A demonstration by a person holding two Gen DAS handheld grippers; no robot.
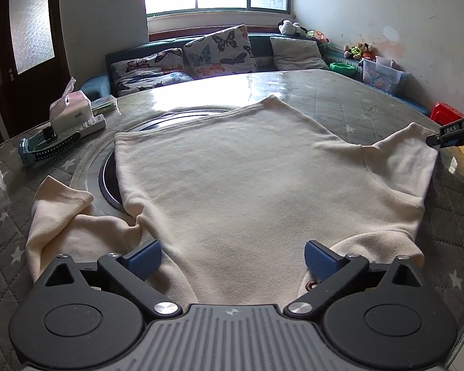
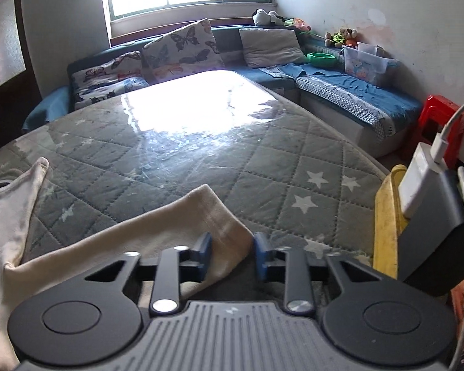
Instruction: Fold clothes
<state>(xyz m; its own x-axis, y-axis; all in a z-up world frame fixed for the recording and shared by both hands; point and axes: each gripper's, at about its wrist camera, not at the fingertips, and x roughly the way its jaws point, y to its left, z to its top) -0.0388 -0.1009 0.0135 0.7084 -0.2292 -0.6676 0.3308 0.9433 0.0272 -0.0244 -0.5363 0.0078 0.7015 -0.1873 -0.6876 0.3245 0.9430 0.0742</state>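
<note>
A cream T-shirt (image 1: 232, 179) lies spread flat on the grey quilted table (image 1: 371, 105), neck end toward me. My left gripper (image 1: 232, 258) hovers open wide over the neck end, blue fingers (image 1: 142, 258) either side of the cloth. One sleeve (image 1: 62, 213) lies crumpled at the left; the other sleeve (image 1: 411, 151) stretches to the right. My right gripper (image 2: 232, 255) is open at that sleeve's end (image 2: 213, 225), the cloth lying between its fingers and against the left one. From the left wrist view, the right gripper (image 1: 433, 140) shows at the sleeve tip.
A tissue box (image 1: 68, 108), a white remote (image 1: 91, 125) and a blue strap (image 1: 46, 148) sit at the table's left. A round dark plate (image 1: 108, 170) is set in the table under the shirt. A yellow chair back (image 2: 386, 216) and a power bank (image 2: 427, 185) stand close on the right.
</note>
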